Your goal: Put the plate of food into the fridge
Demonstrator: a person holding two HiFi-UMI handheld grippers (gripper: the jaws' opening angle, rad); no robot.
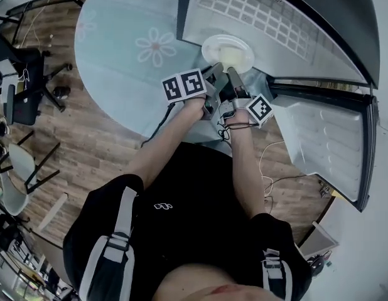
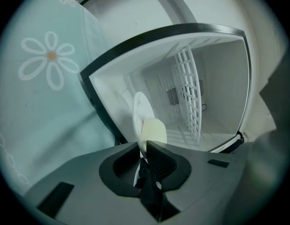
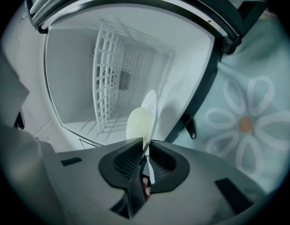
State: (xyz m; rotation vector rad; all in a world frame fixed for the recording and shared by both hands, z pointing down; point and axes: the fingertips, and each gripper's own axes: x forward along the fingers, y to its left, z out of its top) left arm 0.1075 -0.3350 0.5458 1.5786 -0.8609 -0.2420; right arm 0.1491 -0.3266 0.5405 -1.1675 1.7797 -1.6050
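Although the white fridge (image 1: 344,24) stands with its door (image 1: 326,143) swung open, the round white plate (image 1: 227,49) carrying a pale yellow mound of food (image 2: 153,131) is not yet set down. It is held at the mouth of the compartment, in front of the white wire shelf (image 2: 189,97).

The left gripper (image 2: 144,146) is clamped on the plate's near rim. The right gripper (image 3: 146,144) is likewise clamped on the rim, close beside the left.

Whether the plate touches any fridge surface cannot be told.

Judgement: access and approach are done. Left to do are carrying the plate further in, resting it level, releasing both grips and withdrawing. The pale blue flower-printed tablecloth (image 1: 131,55) lies beside the fridge.
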